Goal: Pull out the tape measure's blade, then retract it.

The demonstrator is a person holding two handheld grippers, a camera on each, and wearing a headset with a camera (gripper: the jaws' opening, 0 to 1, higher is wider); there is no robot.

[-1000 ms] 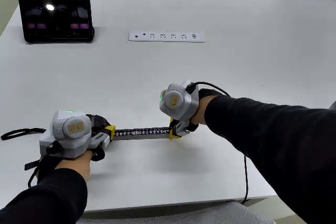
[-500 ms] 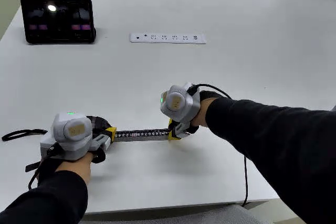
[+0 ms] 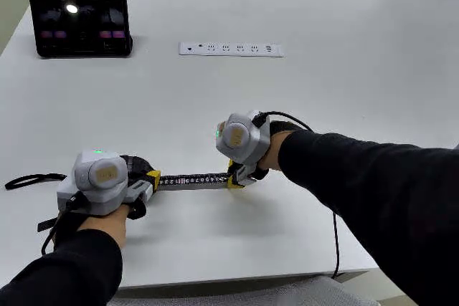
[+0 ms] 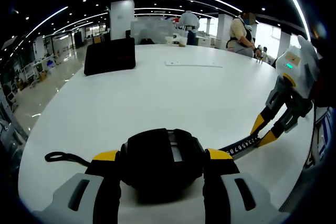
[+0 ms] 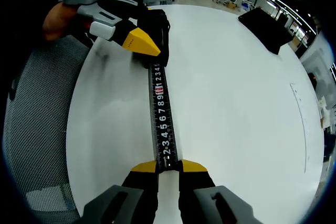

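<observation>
So here's where it's at. The tape measure (image 3: 135, 168), a chunky black one, sits near the lower left of the head view on the white table (image 3: 323, 69). The left gripper (image 3: 145, 181) is clamped around its body, one yellow-tipped jaw on each side. In the left gripper view it fills the gap between them.

The blade (image 5: 161, 108) is partway out, running flat along the table toward the middle of the frame. The right gripper (image 5: 168, 167) has its jaws pinched on the blade's free end. That's only a short stretch of exposed tape, and the two grippers are near each other.

My read is that the pull-out is underway but not far along, assuming they want a decent length. Can't tell from this alone whether it's going out or heading back in. Either way, the retract isn't done.

A tablet (image 3: 80, 25) sits upper left and a power strip (image 3: 231, 49) top centre, both well clear.
</observation>
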